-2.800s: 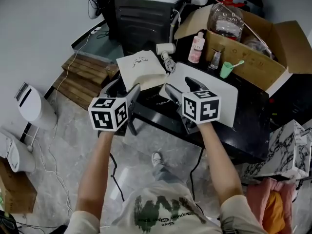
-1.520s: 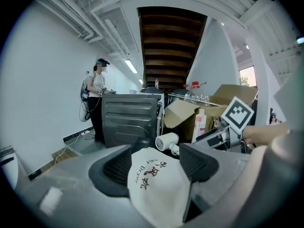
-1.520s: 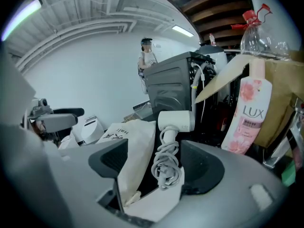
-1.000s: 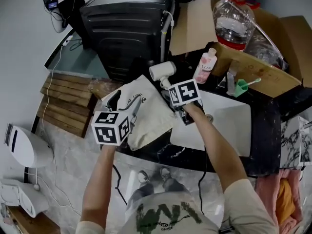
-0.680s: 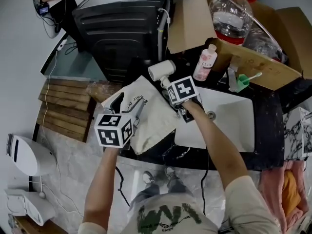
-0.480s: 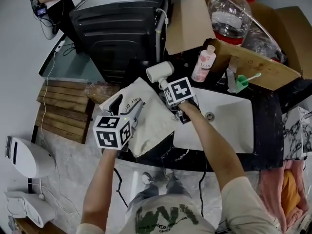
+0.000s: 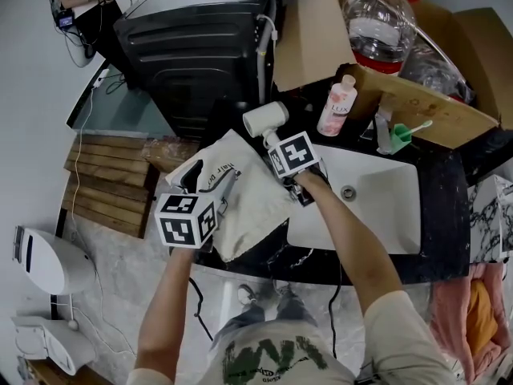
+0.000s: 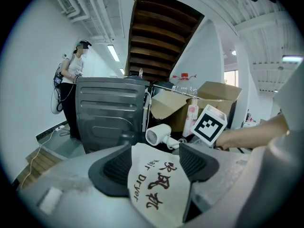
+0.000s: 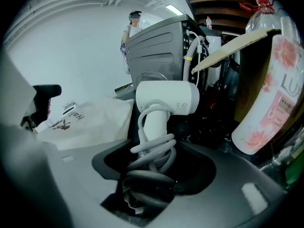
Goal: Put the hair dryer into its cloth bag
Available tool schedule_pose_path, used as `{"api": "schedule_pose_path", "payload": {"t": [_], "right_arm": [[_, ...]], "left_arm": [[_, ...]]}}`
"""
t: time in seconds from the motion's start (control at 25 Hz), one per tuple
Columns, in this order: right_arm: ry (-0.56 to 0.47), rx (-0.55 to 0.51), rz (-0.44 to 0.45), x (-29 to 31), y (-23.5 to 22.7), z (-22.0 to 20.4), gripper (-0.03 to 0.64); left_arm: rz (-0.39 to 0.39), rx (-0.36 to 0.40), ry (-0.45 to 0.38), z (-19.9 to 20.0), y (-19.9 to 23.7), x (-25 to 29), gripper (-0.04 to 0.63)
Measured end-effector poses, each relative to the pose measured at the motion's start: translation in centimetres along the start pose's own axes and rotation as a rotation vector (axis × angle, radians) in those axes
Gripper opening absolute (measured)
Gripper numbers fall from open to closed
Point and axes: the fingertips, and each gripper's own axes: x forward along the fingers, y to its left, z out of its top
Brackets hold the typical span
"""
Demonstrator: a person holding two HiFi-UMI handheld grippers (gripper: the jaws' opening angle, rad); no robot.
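The white hair dryer (image 7: 265, 119) lies on the black counter, its cord wound round the handle (image 9: 154, 146). My right gripper (image 7: 279, 144) straddles that handle; its jaws have just been closing, with the handle and cord between them and a gap still on one side (image 9: 154, 175). The cream cloth bag (image 7: 240, 195), printed "Hair Dryer", lies flat left of the dryer. My left gripper (image 7: 210, 175) is over the bag's near corner, which sits between its spread jaws (image 8: 154, 163).
A pink bottle (image 7: 337, 105), a green cup with a toothbrush (image 7: 399, 137) and a cardboard box (image 7: 417, 111) holding a water jug (image 7: 383, 34) stand behind a white sink (image 7: 377, 207). A black machine (image 7: 200, 38) is at the back. A person (image 8: 73, 80) stands beyond it.
Since the earliest frame both grippers have reached forward, the right to the dryer's handle, the left onto the bag. Over the last second both sank slightly.
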Motion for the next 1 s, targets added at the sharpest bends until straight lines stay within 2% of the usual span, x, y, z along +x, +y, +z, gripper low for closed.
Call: {"api": "schedule_pose_path", "payload": {"t": [0.56, 1.0], "right_arm": [[-0.027, 0.030, -0.002, -1.4, -0.5, -0.1, 0.244], [-0.096, 0.043, -0.044, -6.4, -0.2, -0.1, 0.242]], "left_arm": [[0.002, -0.015, -0.012, 0.2, 0.3, -1.1, 0.325], [-0.063, 0.007, -0.026, 0.5, -1.3, -1.8, 0.325]]}}
